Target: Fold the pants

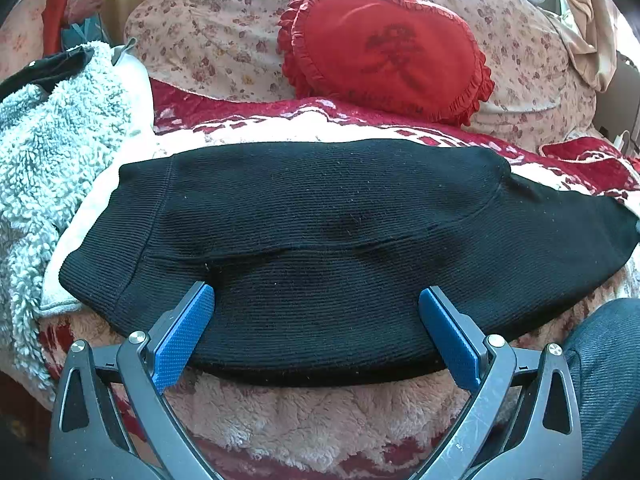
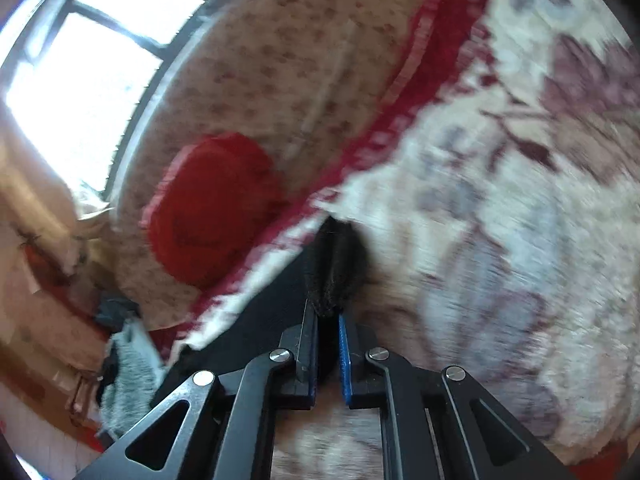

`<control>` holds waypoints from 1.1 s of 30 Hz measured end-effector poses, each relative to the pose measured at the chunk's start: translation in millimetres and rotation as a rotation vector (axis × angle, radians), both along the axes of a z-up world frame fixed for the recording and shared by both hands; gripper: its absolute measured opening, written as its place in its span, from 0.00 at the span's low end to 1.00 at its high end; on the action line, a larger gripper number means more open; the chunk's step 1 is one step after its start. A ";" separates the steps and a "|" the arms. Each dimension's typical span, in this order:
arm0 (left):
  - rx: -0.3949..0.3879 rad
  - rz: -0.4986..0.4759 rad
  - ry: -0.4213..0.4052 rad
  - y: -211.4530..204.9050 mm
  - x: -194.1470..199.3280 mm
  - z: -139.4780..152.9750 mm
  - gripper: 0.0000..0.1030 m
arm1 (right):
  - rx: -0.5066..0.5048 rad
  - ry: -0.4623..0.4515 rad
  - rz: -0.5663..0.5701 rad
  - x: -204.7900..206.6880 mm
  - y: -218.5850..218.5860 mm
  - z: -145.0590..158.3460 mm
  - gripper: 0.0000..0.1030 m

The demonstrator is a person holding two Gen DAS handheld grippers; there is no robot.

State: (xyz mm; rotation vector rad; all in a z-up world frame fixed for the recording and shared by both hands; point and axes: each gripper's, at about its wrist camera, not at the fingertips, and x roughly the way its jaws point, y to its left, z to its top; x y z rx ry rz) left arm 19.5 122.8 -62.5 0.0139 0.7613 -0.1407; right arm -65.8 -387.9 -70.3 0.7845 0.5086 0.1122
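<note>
Black ribbed knit, the pants (image 1: pixel 320 240) lie folded across the middle of the left wrist view on a fleecy bed blanket (image 1: pixel 312 412). The left gripper (image 1: pixel 316 308) has its jaws spread wide over the near edge, holding nothing. The right gripper (image 2: pixel 329 316), lower centre of its blurred view, has its jaws nearly closed on a bunched end of the pants. That thin pinch could slip mid-swing, or drag the fold askew toward the red cushion (image 1: pixel 384 48).
</note>
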 end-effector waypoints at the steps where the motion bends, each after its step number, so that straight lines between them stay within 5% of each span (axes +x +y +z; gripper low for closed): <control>1: 0.001 0.000 0.002 0.2 0.1 0.0 0.99 | -0.006 -0.018 0.030 1.4 6.5 4.2 0.08; 9: 0.002 0.000 0.003 0.1 0.4 0.0 0.99 | -0.066 -0.148 0.333 19.3 87.8 34.6 0.08; 16: 0.002 0.002 0.003 -1.5 -0.2 0.0 0.99 | -0.045 -0.170 0.602 46.4 168.5 40.4 0.07; 23: 0.003 0.002 0.004 -2.9 -0.4 -0.5 0.99 | -0.159 -0.051 0.789 74.0 241.7 33.0 0.08; 33: 0.006 0.001 0.007 -3.9 0.1 -1.1 0.99 | -0.243 0.155 0.829 103.3 263.6 19.1 0.09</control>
